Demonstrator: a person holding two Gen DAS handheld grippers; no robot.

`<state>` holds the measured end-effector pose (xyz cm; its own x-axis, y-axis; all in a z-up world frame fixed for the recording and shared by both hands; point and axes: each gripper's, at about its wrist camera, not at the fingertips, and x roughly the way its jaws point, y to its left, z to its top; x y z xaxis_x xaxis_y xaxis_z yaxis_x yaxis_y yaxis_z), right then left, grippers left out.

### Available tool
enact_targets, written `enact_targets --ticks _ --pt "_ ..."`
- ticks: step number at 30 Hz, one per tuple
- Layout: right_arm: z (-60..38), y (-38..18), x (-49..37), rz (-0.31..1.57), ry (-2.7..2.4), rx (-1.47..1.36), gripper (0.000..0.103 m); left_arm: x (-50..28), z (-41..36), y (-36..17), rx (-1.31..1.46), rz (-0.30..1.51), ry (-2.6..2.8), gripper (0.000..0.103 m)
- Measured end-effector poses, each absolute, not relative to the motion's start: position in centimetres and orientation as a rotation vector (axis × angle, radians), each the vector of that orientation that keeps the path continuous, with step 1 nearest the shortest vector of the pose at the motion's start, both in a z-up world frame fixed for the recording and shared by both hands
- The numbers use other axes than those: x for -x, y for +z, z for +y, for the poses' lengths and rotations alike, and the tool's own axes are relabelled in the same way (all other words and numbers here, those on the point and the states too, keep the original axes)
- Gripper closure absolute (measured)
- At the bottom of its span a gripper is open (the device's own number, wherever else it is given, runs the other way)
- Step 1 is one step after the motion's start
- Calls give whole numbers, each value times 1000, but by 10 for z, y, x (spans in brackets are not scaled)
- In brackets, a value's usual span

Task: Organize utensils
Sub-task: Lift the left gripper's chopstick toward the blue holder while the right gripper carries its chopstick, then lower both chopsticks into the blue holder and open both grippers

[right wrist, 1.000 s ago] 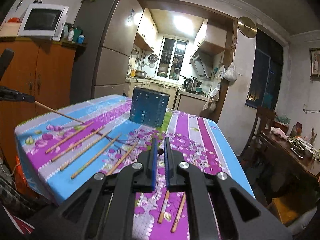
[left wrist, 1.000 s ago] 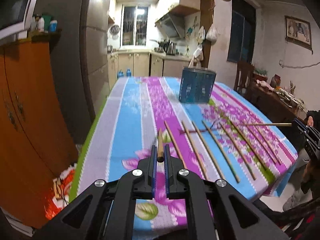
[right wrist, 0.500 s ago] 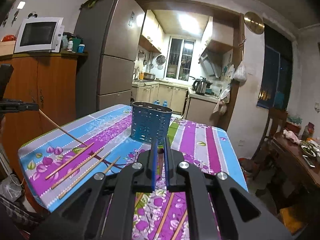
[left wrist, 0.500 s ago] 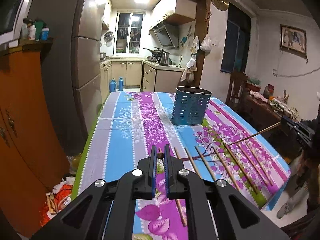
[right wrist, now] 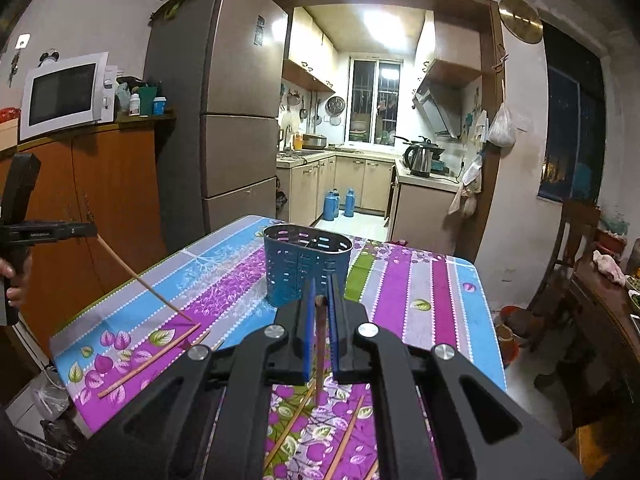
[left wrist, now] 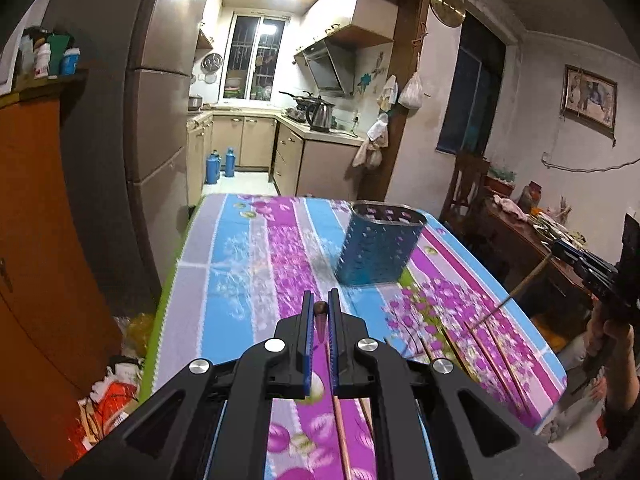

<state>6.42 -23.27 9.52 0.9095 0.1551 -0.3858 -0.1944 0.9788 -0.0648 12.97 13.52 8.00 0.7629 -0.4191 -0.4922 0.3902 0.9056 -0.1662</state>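
A blue perforated utensil holder stands upright on the striped floral tablecloth; it also shows in the right wrist view. My left gripper is shut on a wooden chopstick that hangs down toward the table, short of the holder. My right gripper is shut on another chopstick, just in front of the holder. Several chopsticks lie loose on the cloth. Each gripper shows in the other's view, holding its chopstick tilted down.
An orange wooden cabinet and a fridge stand left of the table. A dark chair and a cluttered side table stand on the right. The kitchen lies beyond the table's far end.
Both grippers have lifted their chopsticks off the table and moved up and toward the holder. The chopsticks now hang steeply down.
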Motion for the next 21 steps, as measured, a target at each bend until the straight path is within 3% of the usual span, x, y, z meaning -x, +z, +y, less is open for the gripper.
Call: enact_targets --ticks 21 --pt "-238 153 -95 361 200 81 98 -149 85 137 14 481 -533 95"
